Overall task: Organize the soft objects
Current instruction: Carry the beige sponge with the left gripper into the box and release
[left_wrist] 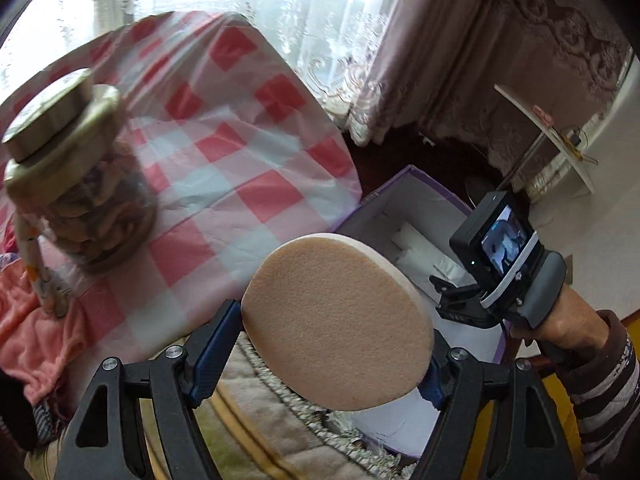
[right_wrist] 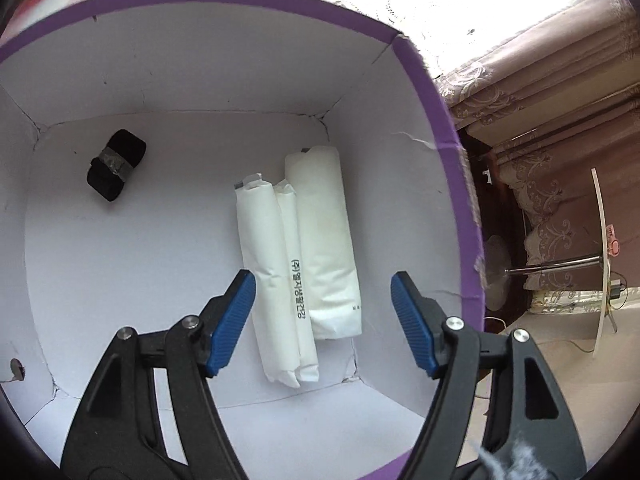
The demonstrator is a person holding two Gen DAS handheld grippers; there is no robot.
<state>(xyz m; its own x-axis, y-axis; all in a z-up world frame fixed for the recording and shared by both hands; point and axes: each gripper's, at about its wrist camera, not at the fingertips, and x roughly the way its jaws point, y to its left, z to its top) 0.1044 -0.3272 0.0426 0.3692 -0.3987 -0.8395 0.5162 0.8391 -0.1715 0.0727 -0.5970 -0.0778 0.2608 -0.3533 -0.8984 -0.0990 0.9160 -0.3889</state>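
I am holding a round sponge (left_wrist: 338, 322) tight in my left gripper (left_wrist: 338, 344). The box (left_wrist: 416, 200) is sitting at about two o'clock from it, close by. My right gripper (right_wrist: 323, 322) is hanging over the box with its blue pads wide apart and nothing in them. Three white rolls (right_wrist: 298, 264) are lying under it on the box floor, and a small black bundle (right_wrist: 116, 170) is lying at ten o'clock. I think I am putting soft things away. Next I need to swing the sponge over the box and let go. The jar (left_wrist: 80, 184) at nine o'clock is looking blurry. The sponge is hiding part of the box.
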